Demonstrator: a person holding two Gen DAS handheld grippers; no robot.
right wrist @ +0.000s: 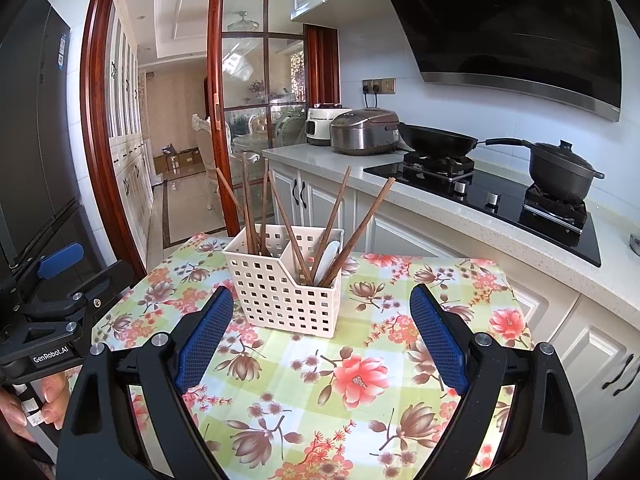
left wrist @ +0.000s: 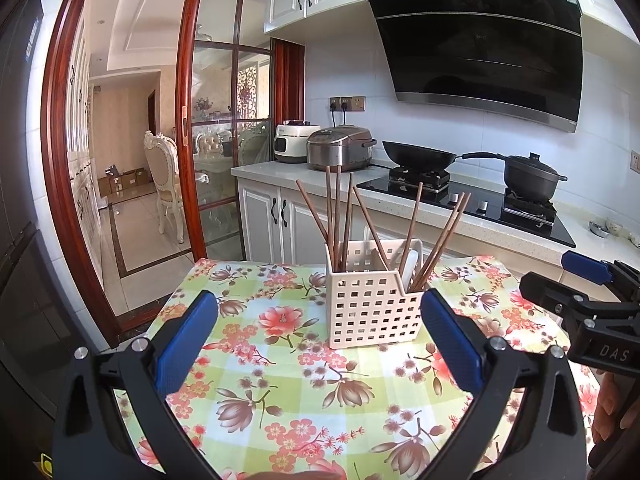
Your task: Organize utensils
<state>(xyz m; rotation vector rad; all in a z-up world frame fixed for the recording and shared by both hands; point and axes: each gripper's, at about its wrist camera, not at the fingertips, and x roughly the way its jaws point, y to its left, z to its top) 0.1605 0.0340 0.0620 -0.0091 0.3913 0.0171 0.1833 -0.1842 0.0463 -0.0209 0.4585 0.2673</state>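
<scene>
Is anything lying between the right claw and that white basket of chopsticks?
No, only bare flowered tablecloth lies between the right claw and the basket, in its own view.

The table cloth (left wrist: 280, 380) has green, yellow and pale blue squares with pink and brown flowers on it. The basket (left wrist: 368, 312) is cream with rows of little square holes. The chopsticks (left wrist: 340, 216) in it are brown, and the spoon (right wrist: 326, 260) is white. The left gripper (left wrist: 320, 344) and the right gripper (right wrist: 322, 340) are black with blue pads. The cupboards (left wrist: 268, 208) are white with black handles. The door frame (left wrist: 56, 160) is red-brown. The pan (left wrist: 418, 156) and pot (left wrist: 530, 176) are black.
</scene>
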